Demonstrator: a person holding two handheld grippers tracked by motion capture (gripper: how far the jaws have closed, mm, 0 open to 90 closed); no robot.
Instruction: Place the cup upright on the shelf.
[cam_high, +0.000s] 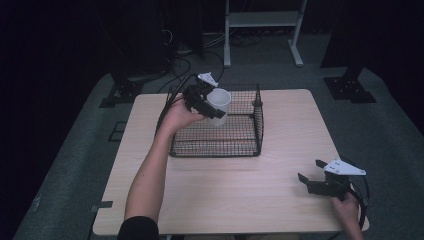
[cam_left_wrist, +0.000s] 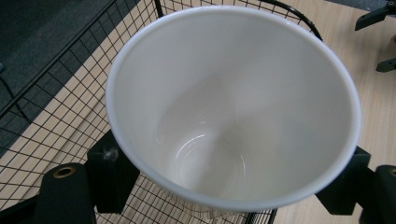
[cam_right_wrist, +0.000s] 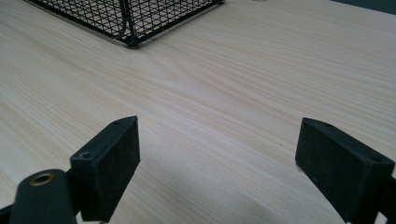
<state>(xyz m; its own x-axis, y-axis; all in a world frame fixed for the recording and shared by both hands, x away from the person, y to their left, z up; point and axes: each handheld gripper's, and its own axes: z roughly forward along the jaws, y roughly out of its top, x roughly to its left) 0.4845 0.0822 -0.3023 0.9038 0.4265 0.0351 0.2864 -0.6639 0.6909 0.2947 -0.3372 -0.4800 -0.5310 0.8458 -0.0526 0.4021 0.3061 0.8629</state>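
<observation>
Holding a white, tapered, glossy cup (cam_high: 218, 105) by its sides, the left gripper (cam_high: 206, 102) has its jaws clamped on it above the black wire-mesh basket (cam_high: 240, 136) on the pale wooden table (cam_high: 240, 200). Risks: the smooth taper slipping from the pads; the base catching the basket rim. Right gripper (cam_high: 311, 171): jaws wide apart, empty, near the table's near right corner.

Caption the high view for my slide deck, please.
Left gripper holds a white cup over the wire basket; right gripper rests open on the table.
</observation>
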